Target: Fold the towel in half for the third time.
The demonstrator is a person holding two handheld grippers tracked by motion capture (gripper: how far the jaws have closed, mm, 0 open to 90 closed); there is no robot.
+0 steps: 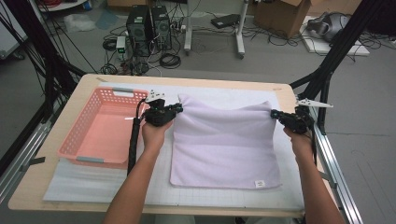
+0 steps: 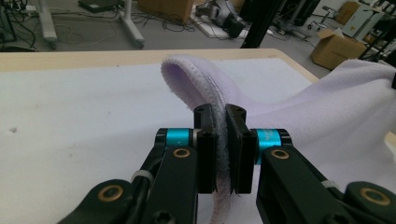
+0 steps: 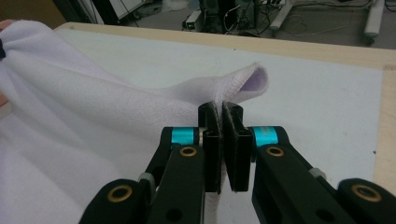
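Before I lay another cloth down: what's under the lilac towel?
Under the soft lilac towel lies a white gridded mat on the pale wooden table. Anything beneath the towel's middle is covered.

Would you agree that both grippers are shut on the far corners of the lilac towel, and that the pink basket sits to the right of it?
Not quite: the pink basket sits to the left of the lilac towel, as the high view shows. The rest holds: the left gripper and the right gripper are each shut on a far corner.

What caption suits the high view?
Two hand-held grippers pinch a lilac fleece towel's far corners beside a pink plastic basket.
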